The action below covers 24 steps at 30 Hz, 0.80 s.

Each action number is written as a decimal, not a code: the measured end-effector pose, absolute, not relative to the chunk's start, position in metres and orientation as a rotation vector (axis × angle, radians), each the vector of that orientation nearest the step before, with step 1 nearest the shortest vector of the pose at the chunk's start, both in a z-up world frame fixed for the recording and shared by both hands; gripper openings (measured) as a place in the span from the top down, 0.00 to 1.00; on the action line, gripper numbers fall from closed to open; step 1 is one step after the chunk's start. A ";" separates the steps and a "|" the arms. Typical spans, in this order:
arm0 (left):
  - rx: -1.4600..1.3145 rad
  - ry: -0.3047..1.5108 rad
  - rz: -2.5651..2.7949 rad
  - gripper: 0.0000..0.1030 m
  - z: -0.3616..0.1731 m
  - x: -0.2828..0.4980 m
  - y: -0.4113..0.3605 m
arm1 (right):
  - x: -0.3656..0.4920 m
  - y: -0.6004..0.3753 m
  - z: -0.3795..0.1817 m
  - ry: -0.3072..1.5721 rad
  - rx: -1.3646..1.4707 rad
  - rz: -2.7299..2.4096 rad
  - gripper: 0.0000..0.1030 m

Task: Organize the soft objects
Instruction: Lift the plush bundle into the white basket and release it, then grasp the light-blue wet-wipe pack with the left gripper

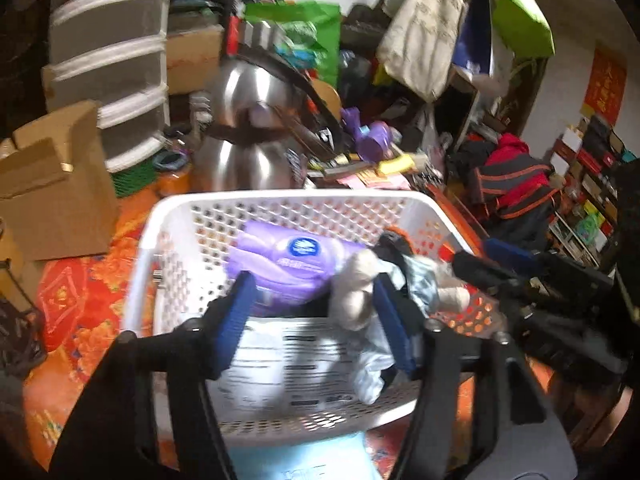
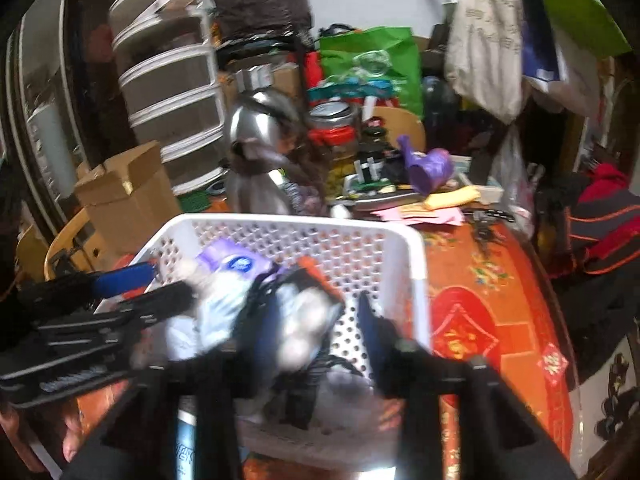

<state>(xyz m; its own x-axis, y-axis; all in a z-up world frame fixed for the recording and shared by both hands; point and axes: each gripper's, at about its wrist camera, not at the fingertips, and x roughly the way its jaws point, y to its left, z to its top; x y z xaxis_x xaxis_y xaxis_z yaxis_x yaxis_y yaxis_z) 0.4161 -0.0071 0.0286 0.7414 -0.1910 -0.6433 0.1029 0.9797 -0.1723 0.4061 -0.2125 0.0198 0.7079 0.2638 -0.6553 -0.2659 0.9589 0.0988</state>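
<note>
Dim indoor light; heavy motion blur in both views; fisheye bending and dark vignetted corners.

One white basket (image 1: 280, 204) on one orange cloth (image 1: 84, 300). In it: one purple pack (image 1: 292, 256), one white printed bag (image 1: 288, 360), a heap of soft toys or garments (image 1: 360, 280), number unclear through blur. Two grippers: left (image 1: 316, 312), right (image 2: 308, 336), each with two blue fingers (image 1: 236, 316). Behind the basket: two steel kettles (image 1: 244, 128) stacked, one jar (image 2: 340, 136), one purple toy (image 1: 372, 136), one drawer tower (image 1: 112, 72) with about five drawers. Two cardboard boxes (image 1: 52, 192) at left. Two green bags (image 1: 296, 36), one beige tote (image 1: 424, 28). One red-and-black garment (image 1: 512, 176) at right.
</note>
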 end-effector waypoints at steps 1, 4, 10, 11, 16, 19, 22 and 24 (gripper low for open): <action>-0.129 0.701 -0.157 0.30 0.032 0.407 -0.002 | 0.404 -0.217 0.022 0.719 0.007 0.294 0.43; -0.117 0.675 -0.144 0.19 0.041 0.372 0.014 | 0.381 -0.237 0.033 0.684 0.052 0.322 0.37; -0.148 0.727 -0.145 0.08 0.028 0.287 0.049 | 0.295 -0.263 0.013 0.661 0.126 0.374 0.22; -0.176 0.740 -0.152 0.08 0.019 0.275 0.056 | 0.283 -0.263 0.003 0.677 0.129 0.385 0.22; -0.184 0.830 -0.156 0.08 -0.041 0.254 0.069 | 0.253 -0.244 -0.046 0.772 0.166 0.455 0.22; -0.220 0.907 -0.177 0.08 -0.075 0.267 0.076 | 0.259 -0.222 -0.071 0.838 0.132 0.460 0.22; -0.243 0.958 -0.201 0.08 -0.098 0.277 0.079 | 0.266 -0.203 -0.090 0.896 0.131 0.491 0.26; -0.249 0.964 -0.221 0.08 -0.105 0.279 0.078 | 0.268 -0.196 -0.097 0.910 0.130 0.493 0.34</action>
<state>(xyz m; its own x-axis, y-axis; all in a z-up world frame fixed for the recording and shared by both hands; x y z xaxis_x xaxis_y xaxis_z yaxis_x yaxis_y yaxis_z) 0.2793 0.0783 -0.1045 0.5518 -0.2946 -0.7802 0.0746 0.9492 -0.3057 0.2681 -0.1958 -0.0966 0.5113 0.4627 -0.7243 -0.3546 0.8812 0.3126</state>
